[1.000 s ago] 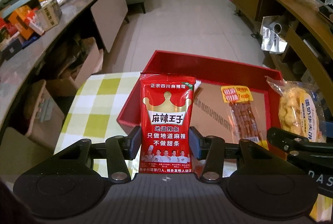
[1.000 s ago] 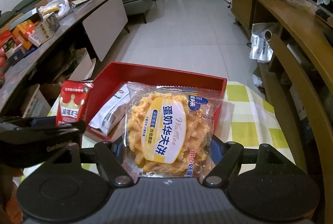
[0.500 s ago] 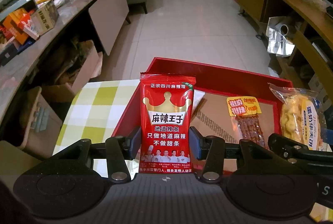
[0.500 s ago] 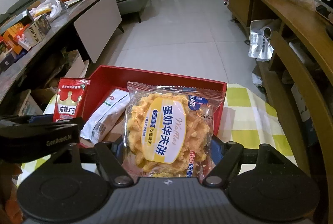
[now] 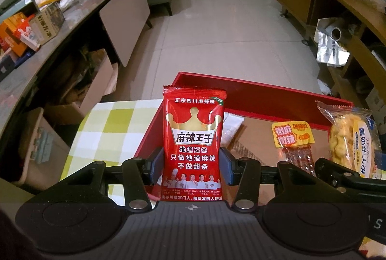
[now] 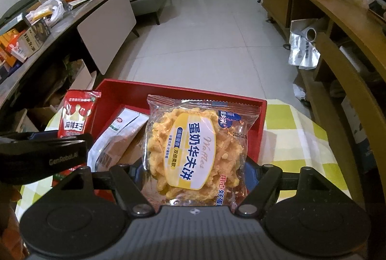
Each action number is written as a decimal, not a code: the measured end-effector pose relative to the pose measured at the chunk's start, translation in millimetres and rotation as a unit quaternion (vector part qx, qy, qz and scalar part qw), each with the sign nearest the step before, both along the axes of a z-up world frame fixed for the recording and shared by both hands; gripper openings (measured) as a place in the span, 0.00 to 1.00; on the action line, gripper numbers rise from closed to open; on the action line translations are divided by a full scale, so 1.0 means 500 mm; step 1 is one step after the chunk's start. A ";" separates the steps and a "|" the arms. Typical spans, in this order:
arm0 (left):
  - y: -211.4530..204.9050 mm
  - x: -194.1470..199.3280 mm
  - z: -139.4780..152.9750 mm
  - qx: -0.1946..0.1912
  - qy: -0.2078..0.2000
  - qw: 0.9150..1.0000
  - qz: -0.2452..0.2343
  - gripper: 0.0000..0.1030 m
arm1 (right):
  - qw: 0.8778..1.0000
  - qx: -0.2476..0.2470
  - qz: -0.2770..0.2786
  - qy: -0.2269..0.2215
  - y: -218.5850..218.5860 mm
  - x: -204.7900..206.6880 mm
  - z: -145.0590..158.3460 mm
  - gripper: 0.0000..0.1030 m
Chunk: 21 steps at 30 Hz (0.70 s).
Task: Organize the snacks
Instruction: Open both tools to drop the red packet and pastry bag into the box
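Already the red box [image 5: 277, 95] on the checked tabletop [image 5: 113, 120] holds a sausage-stick pack [image 5: 293, 146] and a white packet [image 6: 118, 137], so the sorting looks partly done. Each remaining snack is in the air over the box: the left hand-held gripper [image 5: 191, 164] pinches the red spicy-strip packet [image 5: 193, 139] upright above the box's left wall, and the right hand-held gripper [image 6: 194, 175] pinches the waffle bag [image 6: 193, 149]. Both have yet to be set inside.

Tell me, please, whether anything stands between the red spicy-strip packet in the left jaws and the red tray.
Nothing visible does. The red packet hangs over the red tray's near left edge. Inside lie a white packet and a sausage-stick packet, with bare cardboard floor between them.
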<state>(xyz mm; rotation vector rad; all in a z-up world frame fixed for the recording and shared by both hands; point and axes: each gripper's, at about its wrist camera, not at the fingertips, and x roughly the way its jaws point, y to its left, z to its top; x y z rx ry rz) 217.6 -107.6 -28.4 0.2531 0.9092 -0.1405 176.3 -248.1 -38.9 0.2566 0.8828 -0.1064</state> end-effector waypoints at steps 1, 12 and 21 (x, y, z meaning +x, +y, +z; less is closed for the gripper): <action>0.000 0.004 -0.001 0.000 0.000 1.000 0.001 0.55 | 1.000 0.001 0.001 0.001 0.000 0.005 -0.004 0.80; -0.017 0.039 -0.038 0.000 0.018 1.000 -0.003 0.55 | 1.000 0.011 0.007 0.005 0.003 0.046 -0.047 0.80; -0.023 0.048 -0.053 0.000 0.028 1.000 -0.004 0.52 | 0.999 0.030 0.003 0.018 -0.002 0.058 -0.076 0.81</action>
